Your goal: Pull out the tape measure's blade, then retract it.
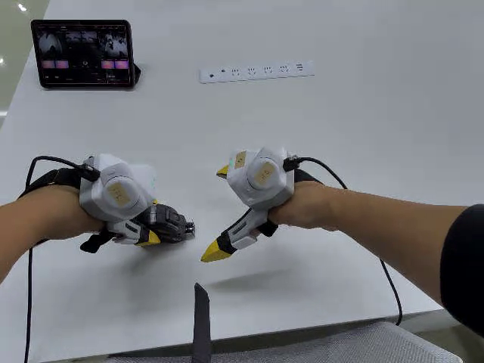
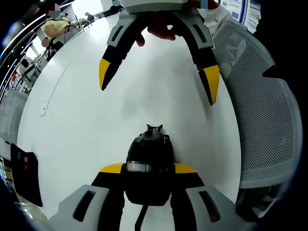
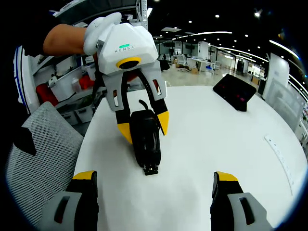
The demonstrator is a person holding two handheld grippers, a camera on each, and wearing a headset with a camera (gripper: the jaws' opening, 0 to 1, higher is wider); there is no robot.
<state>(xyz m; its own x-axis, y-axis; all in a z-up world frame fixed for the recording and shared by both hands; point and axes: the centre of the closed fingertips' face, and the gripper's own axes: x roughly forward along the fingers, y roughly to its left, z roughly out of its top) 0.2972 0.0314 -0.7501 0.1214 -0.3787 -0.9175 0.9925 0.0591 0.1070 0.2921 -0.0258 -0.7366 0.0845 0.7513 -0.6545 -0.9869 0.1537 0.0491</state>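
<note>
over the white tabletop (image 1: 340, 113), near its front edge, the black tape measure (image 2: 148, 163) is clamped between the left gripper's (image 1: 162, 231) jaws. its hook end points toward the right gripper (image 1: 219, 212), whose jaws stand wide apart and short of it.

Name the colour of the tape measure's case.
Black; the tape measure shows best in the right gripper view.

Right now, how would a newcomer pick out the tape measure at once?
On the white workbench, find the left hand-held gripper near the front edge. Clamped between its yellow-tipped jaws is the small black plastic tape measure; the right hand-held gripper opposite holds nothing.
</note>
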